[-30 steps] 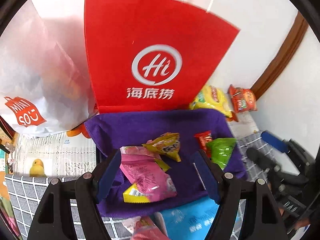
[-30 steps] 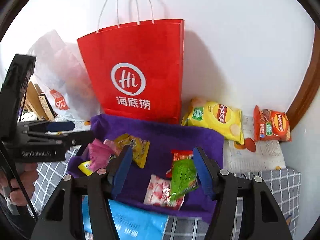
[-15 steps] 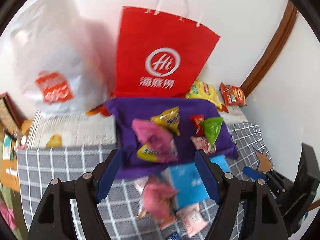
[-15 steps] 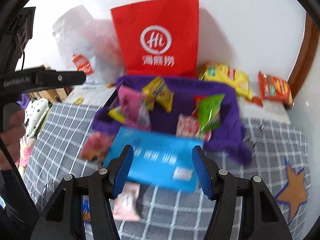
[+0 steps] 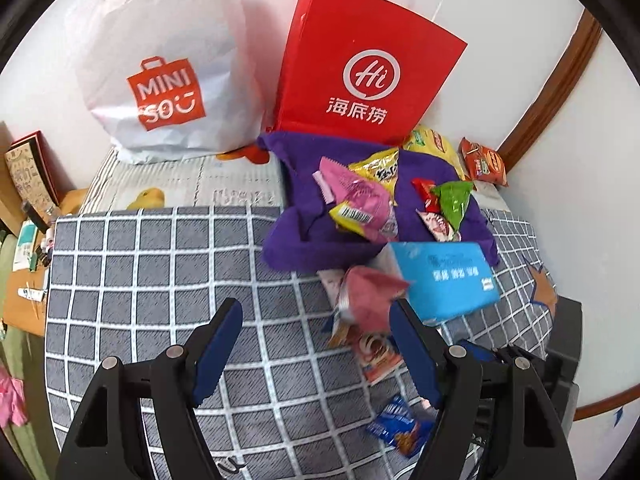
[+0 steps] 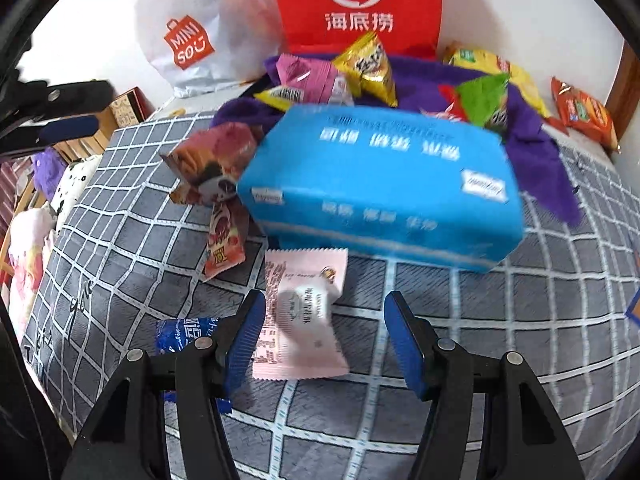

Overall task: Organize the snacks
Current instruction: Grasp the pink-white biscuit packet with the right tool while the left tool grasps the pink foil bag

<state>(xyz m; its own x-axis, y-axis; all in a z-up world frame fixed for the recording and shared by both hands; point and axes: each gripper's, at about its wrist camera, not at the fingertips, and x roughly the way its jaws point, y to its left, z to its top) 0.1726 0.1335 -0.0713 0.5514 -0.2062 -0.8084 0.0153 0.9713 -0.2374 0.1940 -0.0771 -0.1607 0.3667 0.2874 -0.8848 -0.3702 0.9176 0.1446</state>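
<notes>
Several snack packets lie on a purple cloth (image 5: 304, 248) (image 6: 540, 152): a pink packet (image 5: 360, 196), a yellow one (image 5: 378, 168), a green one (image 5: 454, 200). In front of the cloth sits a blue tissue pack (image 5: 444, 280) (image 6: 384, 184). A pale pink packet (image 6: 304, 316) lies on the checked cover between the open jaws of my right gripper (image 6: 324, 328), untouched by the pads. A small blue packet (image 6: 184, 332) (image 5: 400, 426) lies beside it. My left gripper (image 5: 316, 340) is open over bare checked cover, a dark pink packet (image 5: 368, 296) near its right finger.
A red paper bag (image 5: 368, 68) and a white plastic bag (image 5: 160, 64) stand against the wall. Yellow (image 6: 492, 64) and orange (image 6: 584, 112) chip bags lie at the back right. A book (image 5: 28, 172) and clutter sit at the left edge of the grey checked cover (image 5: 160, 280).
Both grippers pulled back from the purple cloth toward the near side of the cover. The right one sank over the pale pink packet. The jaws kept their widths.
</notes>
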